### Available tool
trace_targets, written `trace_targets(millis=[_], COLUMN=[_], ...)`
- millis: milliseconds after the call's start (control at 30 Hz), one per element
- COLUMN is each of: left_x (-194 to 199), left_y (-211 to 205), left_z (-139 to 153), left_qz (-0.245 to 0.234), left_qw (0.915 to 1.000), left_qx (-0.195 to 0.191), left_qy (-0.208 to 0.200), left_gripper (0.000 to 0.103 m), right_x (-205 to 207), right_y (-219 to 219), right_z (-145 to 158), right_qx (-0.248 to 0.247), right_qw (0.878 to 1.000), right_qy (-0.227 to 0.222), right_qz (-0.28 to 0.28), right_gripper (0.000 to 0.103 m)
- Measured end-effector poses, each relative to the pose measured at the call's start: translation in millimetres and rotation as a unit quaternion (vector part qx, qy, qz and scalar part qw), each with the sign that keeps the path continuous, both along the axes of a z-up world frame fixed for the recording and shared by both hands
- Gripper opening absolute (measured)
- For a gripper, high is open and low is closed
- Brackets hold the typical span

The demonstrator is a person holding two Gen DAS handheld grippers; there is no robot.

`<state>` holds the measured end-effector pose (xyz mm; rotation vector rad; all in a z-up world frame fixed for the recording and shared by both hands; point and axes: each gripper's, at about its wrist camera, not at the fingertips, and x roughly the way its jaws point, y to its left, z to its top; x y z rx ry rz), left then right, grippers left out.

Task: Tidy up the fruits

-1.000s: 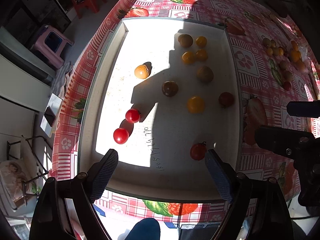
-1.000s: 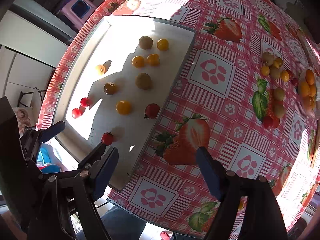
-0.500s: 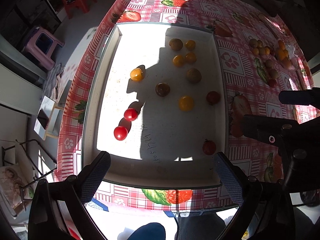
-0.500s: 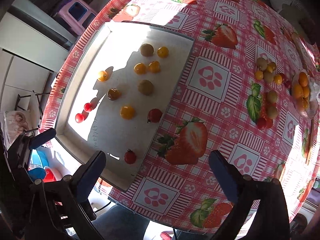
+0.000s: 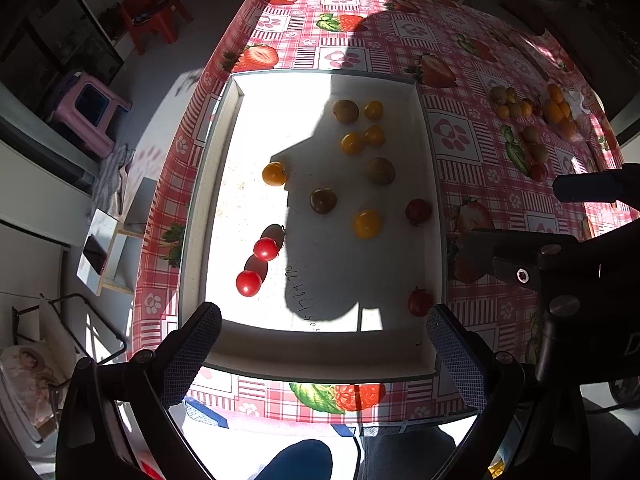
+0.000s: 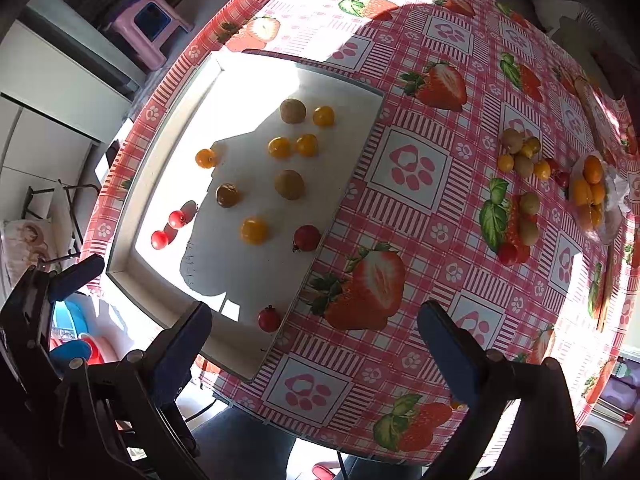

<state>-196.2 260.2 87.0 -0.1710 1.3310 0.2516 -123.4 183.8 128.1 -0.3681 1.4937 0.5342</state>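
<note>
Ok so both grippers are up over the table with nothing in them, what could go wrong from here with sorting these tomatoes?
1. The red tomato sits right against the white tray wall at its near corner, so a hand-held gripper finger may hit the wall instead of closing around it.
2. The loose fruits on the tablecloth lie bunched and touching; picking one could send neighbours rolling.
3. Hard shadow covers half the tray, so the dark tomato is easy to misjudge.

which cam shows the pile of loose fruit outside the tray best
The right wrist view: the loose fruit pile sits unobstructed on the tablecloth, right of the tray. In the left wrist view it is small at the far right edge.
</note>
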Motion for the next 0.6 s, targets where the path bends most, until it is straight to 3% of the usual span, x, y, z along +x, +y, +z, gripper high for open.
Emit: trace_targets(millis=[600], left_x=[-1.6], left_y=[-0.2], left_z=[1.4], left_qz=[-0.01], left_qw=[0.9998], left_qx=[0.01], left_qy=[0.011], left_gripper=[0.103], right_x=[0.1], right_y=[1.3], right_z=[2.4], right_qx=[-0.001], right_qw=[1.0], right_qy=[-0.007], right_qz=[0.0], right_gripper=[0.103])
